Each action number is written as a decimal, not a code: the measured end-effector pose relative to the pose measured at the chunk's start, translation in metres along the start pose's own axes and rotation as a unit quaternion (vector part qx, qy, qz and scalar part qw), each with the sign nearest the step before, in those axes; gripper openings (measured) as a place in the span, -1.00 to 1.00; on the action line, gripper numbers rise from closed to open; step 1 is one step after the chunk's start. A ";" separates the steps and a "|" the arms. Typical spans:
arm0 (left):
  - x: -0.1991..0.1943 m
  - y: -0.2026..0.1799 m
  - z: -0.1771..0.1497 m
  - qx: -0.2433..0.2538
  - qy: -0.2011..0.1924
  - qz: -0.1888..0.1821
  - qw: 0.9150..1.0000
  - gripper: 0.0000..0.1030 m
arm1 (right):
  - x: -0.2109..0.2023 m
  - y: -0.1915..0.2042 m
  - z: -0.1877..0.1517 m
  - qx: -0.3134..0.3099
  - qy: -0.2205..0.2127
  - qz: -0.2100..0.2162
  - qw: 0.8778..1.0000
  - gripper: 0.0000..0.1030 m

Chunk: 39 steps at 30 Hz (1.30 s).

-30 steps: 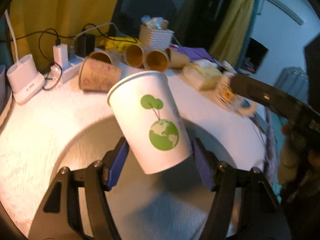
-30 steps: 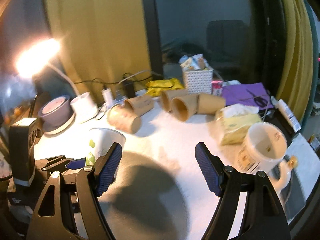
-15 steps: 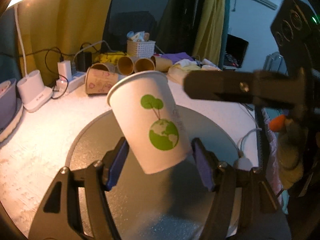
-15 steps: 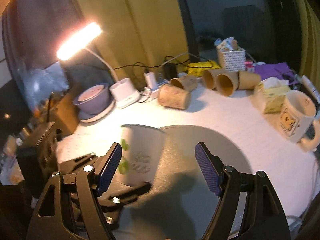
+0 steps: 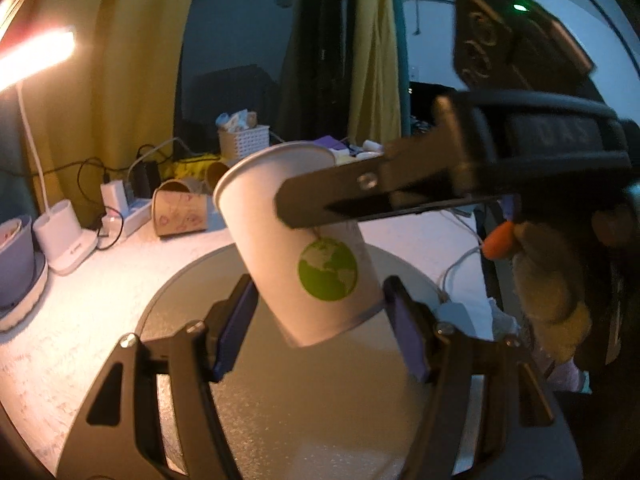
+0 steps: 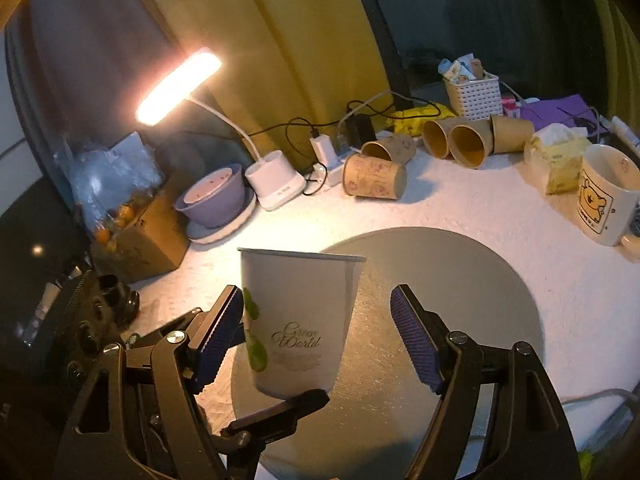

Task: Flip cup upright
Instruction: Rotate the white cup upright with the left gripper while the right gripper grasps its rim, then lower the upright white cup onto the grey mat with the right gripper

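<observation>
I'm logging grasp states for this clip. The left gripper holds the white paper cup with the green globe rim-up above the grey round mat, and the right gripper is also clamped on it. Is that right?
Not quite. The right gripper is open, and only its left finger is near the white paper cup, as the right wrist view shows. The rest holds: the left gripper holds the cup rim-up above the grey round mat.

The right tool (image 6: 318, 338) hangs with its jaws spread wide; the white cup (image 6: 296, 320), rim up, sits between them, nearer its left pad, above a grey round mat (image 6: 460, 280) on the table (image 6: 500, 208).
</observation>
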State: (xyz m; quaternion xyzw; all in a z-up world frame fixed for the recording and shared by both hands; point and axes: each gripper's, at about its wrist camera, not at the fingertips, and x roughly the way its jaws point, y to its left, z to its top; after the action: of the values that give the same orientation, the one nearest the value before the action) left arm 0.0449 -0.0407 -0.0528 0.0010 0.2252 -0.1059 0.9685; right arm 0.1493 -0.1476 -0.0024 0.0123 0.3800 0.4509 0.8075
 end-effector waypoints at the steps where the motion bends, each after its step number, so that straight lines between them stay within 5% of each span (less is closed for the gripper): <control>1: -0.001 -0.003 0.000 0.009 -0.003 0.005 1.000 0.28 | 0.001 -0.001 -0.001 0.004 0.005 0.006 1.000 0.53; 7: -0.004 -0.020 -0.003 0.056 -0.013 0.021 0.998 0.28 | 0.001 -0.009 -0.001 0.027 0.012 0.036 0.999 0.53; 23: 0.006 -0.015 -0.002 0.029 0.015 0.024 0.999 0.29 | 0.010 -0.025 0.002 0.054 0.020 0.081 0.995 0.36; 31: 0.015 0.012 -0.003 -0.045 0.043 0.022 0.998 0.48 | 0.021 -0.034 0.014 0.029 -0.008 0.021 0.999 0.36; 39: 0.025 0.059 -0.010 -0.158 0.078 0.043 0.983 0.48 | 0.056 -0.038 0.020 -0.026 -0.022 -0.062 0.997 0.36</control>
State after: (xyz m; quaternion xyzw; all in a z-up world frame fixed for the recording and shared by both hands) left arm 0.0748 0.0122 -0.0753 -0.1340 0.3135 -0.0267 0.9397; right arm 0.2060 -0.1221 -0.0363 -0.0225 0.3505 0.4089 0.8423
